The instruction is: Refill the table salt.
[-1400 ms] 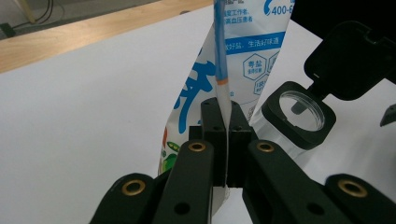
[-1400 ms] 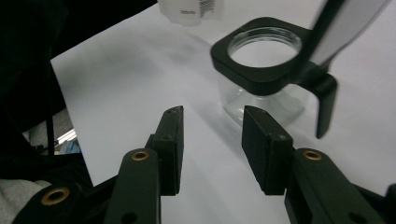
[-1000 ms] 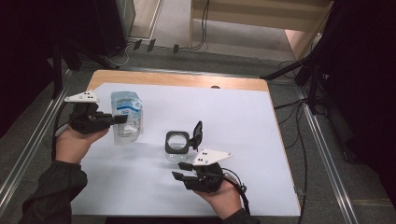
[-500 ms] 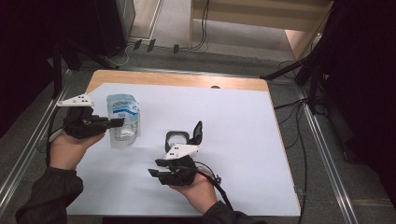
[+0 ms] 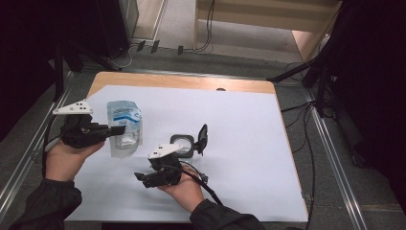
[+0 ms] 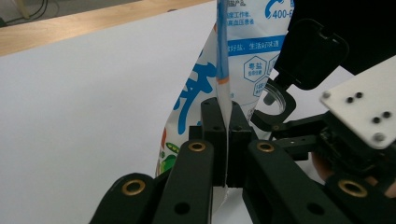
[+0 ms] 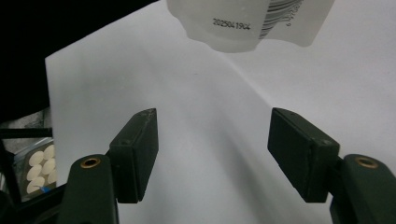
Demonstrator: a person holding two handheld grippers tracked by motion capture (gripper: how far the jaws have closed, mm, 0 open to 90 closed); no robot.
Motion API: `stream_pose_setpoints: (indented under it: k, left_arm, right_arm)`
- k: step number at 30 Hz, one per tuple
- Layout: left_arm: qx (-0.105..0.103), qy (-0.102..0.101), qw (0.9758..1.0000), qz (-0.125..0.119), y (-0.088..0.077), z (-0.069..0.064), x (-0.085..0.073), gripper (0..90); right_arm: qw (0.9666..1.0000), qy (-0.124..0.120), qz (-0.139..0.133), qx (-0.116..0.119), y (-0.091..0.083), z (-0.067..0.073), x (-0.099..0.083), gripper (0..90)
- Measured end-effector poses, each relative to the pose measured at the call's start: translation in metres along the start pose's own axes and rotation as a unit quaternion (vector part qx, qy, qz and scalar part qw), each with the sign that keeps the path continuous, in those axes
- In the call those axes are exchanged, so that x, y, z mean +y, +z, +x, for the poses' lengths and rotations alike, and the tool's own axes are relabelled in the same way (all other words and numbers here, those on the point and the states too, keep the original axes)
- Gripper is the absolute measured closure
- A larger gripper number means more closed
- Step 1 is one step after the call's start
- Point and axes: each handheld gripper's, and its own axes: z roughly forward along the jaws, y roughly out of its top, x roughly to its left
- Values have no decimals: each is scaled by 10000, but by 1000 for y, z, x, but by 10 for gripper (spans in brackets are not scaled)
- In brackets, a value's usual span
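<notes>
Left hand-held gripper (image 5: 114,129) clenched on the side seam of a soft clear plastic pouch with blue print (image 5: 123,127), held upright above the worktop (image 5: 239,120), long axis vertical. Right hand-held gripper (image 5: 140,178) released, jaws just been opening, nothing between; pouch lies far-left of it. Small black flip-lid container (image 5: 184,143) just right.

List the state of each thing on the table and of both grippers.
Bag: upright, held by its edge, off to the container's side.
Container: on the table, lid flipped open and standing up.
Left gripper: shut on the bag's seam.
Right gripper: open, nothing between its jaws, which have just been opening.
</notes>
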Motion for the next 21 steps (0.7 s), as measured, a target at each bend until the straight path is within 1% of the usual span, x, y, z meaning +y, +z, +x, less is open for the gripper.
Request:
stream_pose_setpoints:
  k: [1,2,3,4,5,6,9,10,12,15,17,20,21]
  left_arm:
    - [-31,-12,10000,15,-1,0,0,900]
    - [5,32,10000,0,-2,0,-1,900]
    - [-9,-18,10000,3,-2,-2,-1,900]
    - [-9,-18,10000,3,-2,-2,-1,900]
    - [-13,15,10000,-1,-3,-4,-1,900]
    - [-2,-9,10000,-12,-3,-6,-2,900]
    - [-2,45,10000,12,-5,-11,-1,900]
    - [-27,60,10000,38,-6,-13,-1,900]
    - [-67,49,10000,8,-9,-18,0,900]
    - [-160,56,9998,-68,-12,-24,1,900]
    - [-209,71,9997,-92,-14,-28,2,900]
    - [-260,110,9996,-43,-16,-35,3,900]
    - [-260,111,9996,-59,-16,-37,4,900]
  right_arm:
    - [10000,23,34,-19,3,0,0,345]
    - [10000,5,30,-57,5,-1,0,345]
    - [10000,16,0,-35,7,-1,0,348]
    - [10000,16,0,-35,7,-1,0,348]
    - [10000,60,-45,-38,10,-1,2,354]
    - [10000,58,-71,-38,11,-1,3,359]
    - [9999,49,-107,-87,17,-1,4,382]
    - [9998,47,-109,-132,18,-1,5,391]
    - [9997,-11,-170,-167,21,-1,6,412]
    - [9998,-2,-163,-124,24,-1,7,415]
    - [9997,-28,-200,-156,24,-1,8,409]
    - [9994,16,-269,-234,24,-2,9,410]
    - [9993,45,-282,-250,24,-3,9,410]
